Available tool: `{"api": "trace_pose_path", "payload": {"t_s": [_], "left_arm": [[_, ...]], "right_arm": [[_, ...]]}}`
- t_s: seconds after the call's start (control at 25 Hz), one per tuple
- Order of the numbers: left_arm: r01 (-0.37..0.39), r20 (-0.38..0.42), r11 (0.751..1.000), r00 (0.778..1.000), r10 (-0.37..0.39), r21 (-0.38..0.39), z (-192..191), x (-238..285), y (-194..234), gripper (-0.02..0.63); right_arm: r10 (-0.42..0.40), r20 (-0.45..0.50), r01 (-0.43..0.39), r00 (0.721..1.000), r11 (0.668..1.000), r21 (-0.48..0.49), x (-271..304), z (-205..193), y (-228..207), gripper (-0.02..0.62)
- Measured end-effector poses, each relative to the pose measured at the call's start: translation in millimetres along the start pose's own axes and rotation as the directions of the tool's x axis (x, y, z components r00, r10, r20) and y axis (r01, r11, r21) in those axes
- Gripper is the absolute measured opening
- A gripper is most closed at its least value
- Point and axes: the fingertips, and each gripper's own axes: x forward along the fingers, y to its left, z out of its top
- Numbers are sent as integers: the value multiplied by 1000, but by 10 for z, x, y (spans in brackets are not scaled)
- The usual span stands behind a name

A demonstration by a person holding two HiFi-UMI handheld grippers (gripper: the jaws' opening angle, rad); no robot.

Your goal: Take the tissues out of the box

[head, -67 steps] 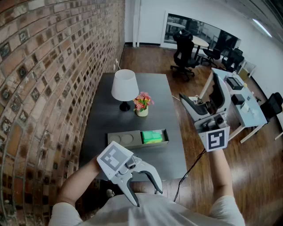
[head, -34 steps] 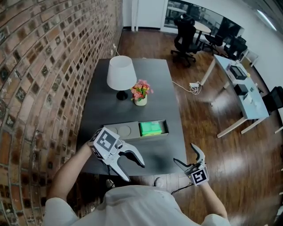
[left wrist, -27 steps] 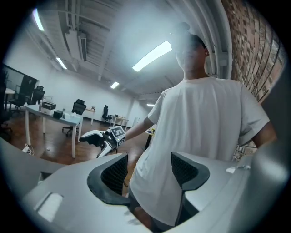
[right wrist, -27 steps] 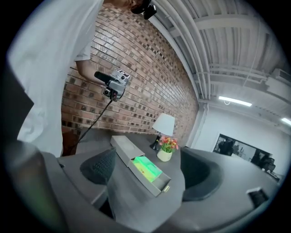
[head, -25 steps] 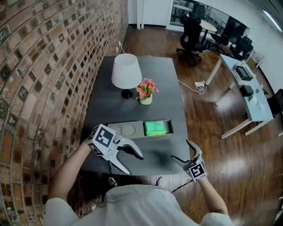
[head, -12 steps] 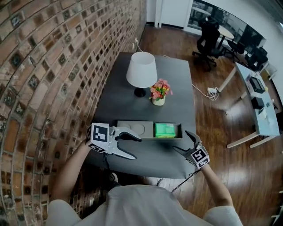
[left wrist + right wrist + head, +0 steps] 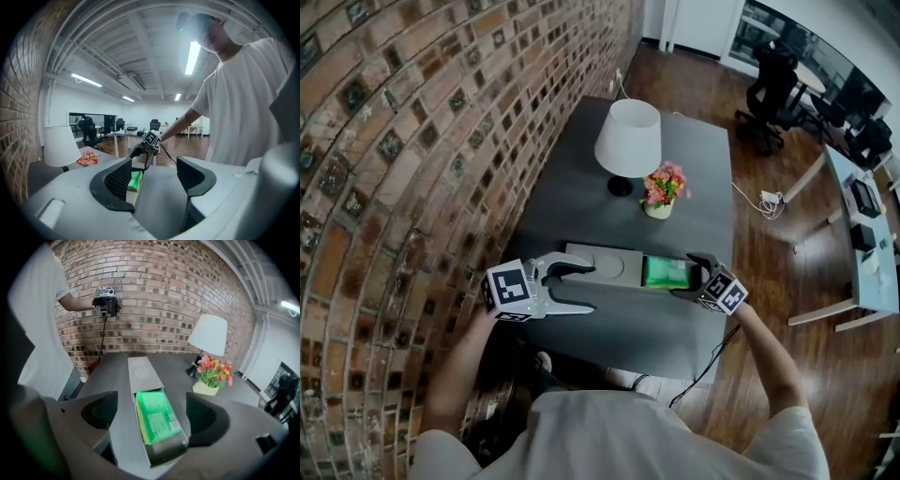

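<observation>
green tissue pack point(image 7: 157, 416) lies in the open end of the grey box point(image 7: 139, 373). right gripper point(image 7: 152, 414), jaws opening, straddles it without contact. left gripper point(image 7: 152, 176) spread, empty, by the covered end. risk: unsteadied box slides or lifts with the pack.
</observation>
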Motion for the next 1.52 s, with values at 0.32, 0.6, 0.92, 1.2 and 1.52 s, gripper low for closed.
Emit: {"api": "trace_pose_path", "payload": {"t_s": [0.32,0.6,0.92,1.2,1.52], "left_arm": [[-204,100,979,974,203,4,115,33,172,331],[-407,209,910,885,415,-84,222,101,388,420],[-531,192,839,816,545,-123,145,75,547,431],[-552,158,817,803,575,-168,45,86,552,431],[-573,124,804,796,592,-161,-67,34,671,430]], "right_arm": [[185,-307,-243,933,956,-161,510,-206,-53,466],[250,-437,-349,864,923,-162,833,-305,-11,466],[304,-523,-415,796,904,-105,997,-591,34,442],[226,-558,-377,799,910,-172,1013,-594,-26,370],[155,-431,-268,889,939,-216,740,-222,23,362]]}}
